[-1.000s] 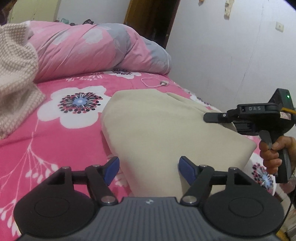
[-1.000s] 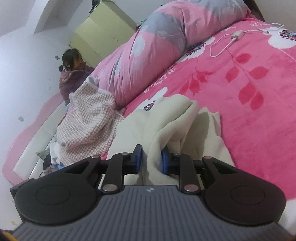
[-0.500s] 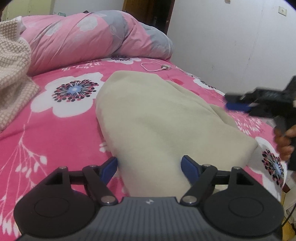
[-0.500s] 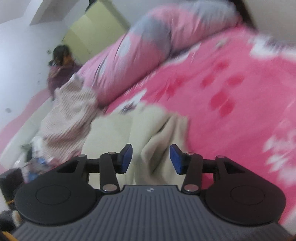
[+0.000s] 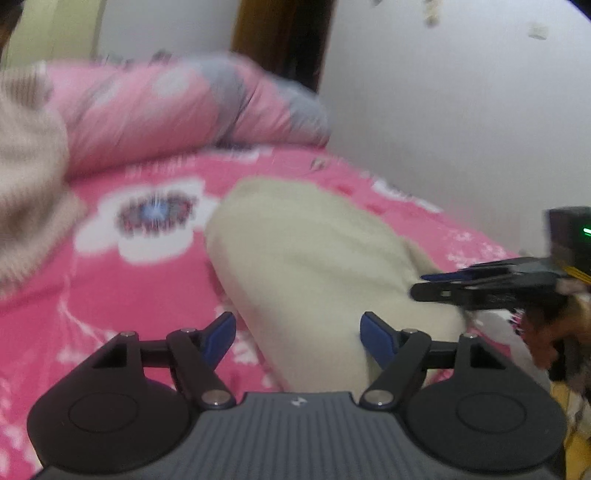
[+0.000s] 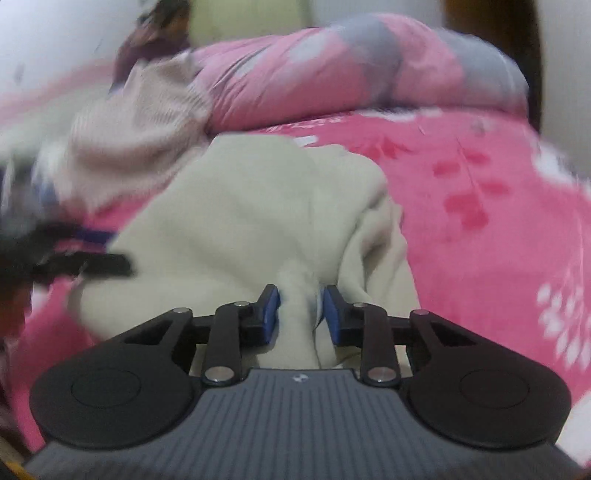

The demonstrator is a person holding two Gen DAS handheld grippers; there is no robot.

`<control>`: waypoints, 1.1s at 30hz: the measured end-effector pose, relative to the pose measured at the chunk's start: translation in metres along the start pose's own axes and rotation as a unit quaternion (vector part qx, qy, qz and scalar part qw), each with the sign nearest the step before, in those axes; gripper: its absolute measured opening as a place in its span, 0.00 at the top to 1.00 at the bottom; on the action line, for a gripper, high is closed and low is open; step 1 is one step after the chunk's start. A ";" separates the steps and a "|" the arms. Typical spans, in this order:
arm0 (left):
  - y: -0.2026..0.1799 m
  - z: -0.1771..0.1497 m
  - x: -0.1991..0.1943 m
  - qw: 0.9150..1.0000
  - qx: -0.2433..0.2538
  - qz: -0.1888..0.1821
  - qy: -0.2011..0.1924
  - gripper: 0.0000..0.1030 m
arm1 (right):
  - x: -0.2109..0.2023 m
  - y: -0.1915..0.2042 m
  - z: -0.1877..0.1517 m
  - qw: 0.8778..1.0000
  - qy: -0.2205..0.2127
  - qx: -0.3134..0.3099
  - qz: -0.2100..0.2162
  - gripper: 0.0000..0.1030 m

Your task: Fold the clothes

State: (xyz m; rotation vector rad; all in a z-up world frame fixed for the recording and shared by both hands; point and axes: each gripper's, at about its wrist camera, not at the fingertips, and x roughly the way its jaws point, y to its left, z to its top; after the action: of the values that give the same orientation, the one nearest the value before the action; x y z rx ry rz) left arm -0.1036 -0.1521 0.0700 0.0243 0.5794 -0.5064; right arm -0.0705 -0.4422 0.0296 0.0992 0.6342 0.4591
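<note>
A folded cream garment (image 5: 314, 251) lies on the pink flowered bed (image 5: 110, 288). My left gripper (image 5: 297, 338) is open, with the near edge of the garment between its blue pads, not pinched. My right gripper (image 6: 300, 314) has its pads close around a bunched fold of the same cream garment (image 6: 258, 214). The right gripper also shows at the right edge of the left wrist view (image 5: 480, 286), at the garment's right side. The left gripper appears blurred at the left of the right wrist view (image 6: 66, 254). Both views are motion-blurred.
A pink and beige knitted garment (image 6: 140, 122) lies heaped at the left of the bed. A rolled pink and grey quilt (image 5: 192, 110) lies along the back. A white wall (image 5: 461, 110) stands at the right. A person (image 6: 155, 33) sits far behind.
The right gripper let go of the garment, opened and swung round, and now has narrowed around a fold at the garment's near edge. The left gripper stayed open and shifted slightly.
</note>
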 end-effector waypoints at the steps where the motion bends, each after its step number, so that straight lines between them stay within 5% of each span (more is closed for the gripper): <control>1: -0.001 -0.005 -0.011 1.000 0.017 -0.011 -0.011 0.19 | 0.000 0.000 -0.001 1.000 -0.001 0.001 -0.001 0.75; 5: -0.018 -0.032 -0.022 0.997 0.079 -0.026 -0.001 0.13 | 0.002 0.000 -0.002 1.000 -0.004 0.006 -0.004 0.74; 10: -0.053 -0.053 0.009 0.983 0.164 0.084 -0.005 0.28 | 0.001 0.008 0.001 1.000 0.004 -0.004 -0.025 0.74; 15: -0.070 -0.061 0.012 0.967 0.199 0.152 -0.046 0.35 | 0.000 0.017 0.003 0.999 0.014 -0.022 -0.047 0.74; 18: -0.061 -0.065 0.010 0.964 0.187 0.187 -0.033 0.35 | -0.001 0.019 0.004 0.998 0.016 -0.034 -0.049 0.73; 24: -0.060 -0.070 0.015 0.960 0.193 0.202 -0.021 0.35 | 0.000 0.021 0.002 0.998 0.015 -0.047 -0.049 0.70; 28: -0.055 -0.064 0.013 0.965 0.179 0.191 -0.015 0.35 | -0.005 0.028 0.008 0.996 0.018 -0.060 -0.057 0.69; 33: -0.055 -0.066 0.013 0.967 0.167 0.194 -0.013 0.36 | -0.032 0.078 0.031 0.983 -0.017 -0.164 -0.084 0.74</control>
State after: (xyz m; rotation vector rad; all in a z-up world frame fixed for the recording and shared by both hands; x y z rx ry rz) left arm -0.1538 -0.1956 0.0145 0.4439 0.4429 -0.2158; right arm -0.1045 -0.3846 0.0897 -0.2578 0.5215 0.3921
